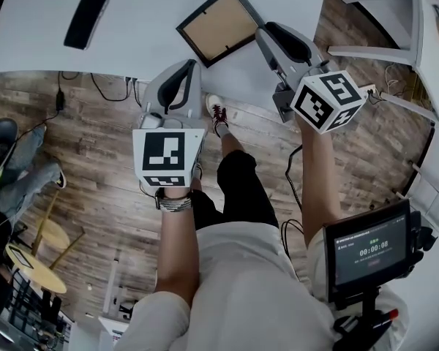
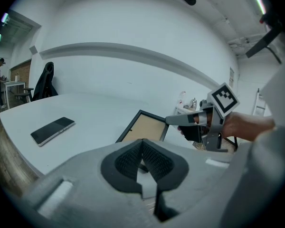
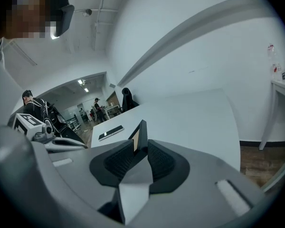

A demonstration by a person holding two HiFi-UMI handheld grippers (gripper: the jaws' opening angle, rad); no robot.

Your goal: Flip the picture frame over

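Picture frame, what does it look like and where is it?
The picture frame is a thin black rectangle around a plain tan board. It lies flat, turned cornerwise, near the person's edge of the white table. The right tongs stand slightly apart around its right edge. I cannot tell if they touch it.

The broad, white, smooth-topped surface [image 1: 146, 28] carries 2 things, set well apart. A flat, black, slab-shaped phone [image 1: 88, 15] lies toward the left in the head view. Its dark face is up, it sits at a slant, and it is back from the near edge. A square picture frame [image 1: 219, 25] with a thin black rim and a tan panel facing up lies to the right of the phone. It is turned like a diamond, with 1 corner close to the surface's near edge.
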